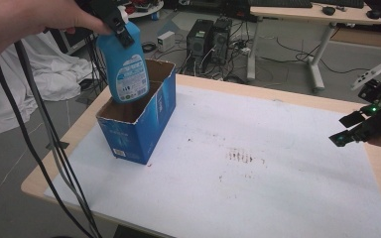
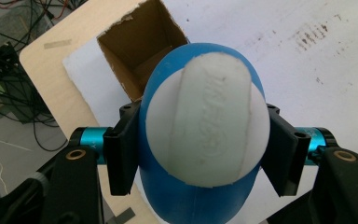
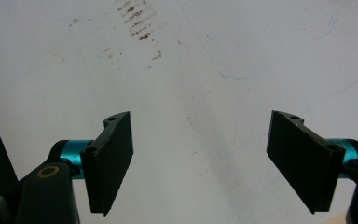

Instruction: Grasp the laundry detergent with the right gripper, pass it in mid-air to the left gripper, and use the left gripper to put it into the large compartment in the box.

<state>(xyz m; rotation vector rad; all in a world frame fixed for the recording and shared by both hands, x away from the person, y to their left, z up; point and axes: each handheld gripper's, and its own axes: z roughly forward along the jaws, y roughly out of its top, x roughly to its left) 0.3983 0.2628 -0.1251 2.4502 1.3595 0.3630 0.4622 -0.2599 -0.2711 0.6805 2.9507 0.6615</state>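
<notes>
A blue bottle (image 1: 127, 64) with a pale label hangs upright over the open blue cardboard box (image 1: 144, 121), its base dipping into the box's mouth. My left gripper (image 1: 117, 24) is shut on the bottle near its top. In the left gripper view the black jaws press both sides of the bottle (image 2: 205, 130), whose white cap faces the camera, and the box's brown inside (image 2: 140, 51) lies beyond it. My right gripper (image 1: 349, 129) hovers open over the table's right edge. In the right gripper view its jaws (image 3: 200, 158) stand wide apart above the white sheet with nothing between them.
A white sheet (image 1: 258, 173) with brownish stains (image 1: 240, 157) covers most of the wooden table (image 1: 34, 181). Black cables (image 1: 44, 148) trail down from my left gripper at the left. Another desk (image 1: 307, 15) and computer towers (image 1: 208, 37) stand on the floor behind.
</notes>
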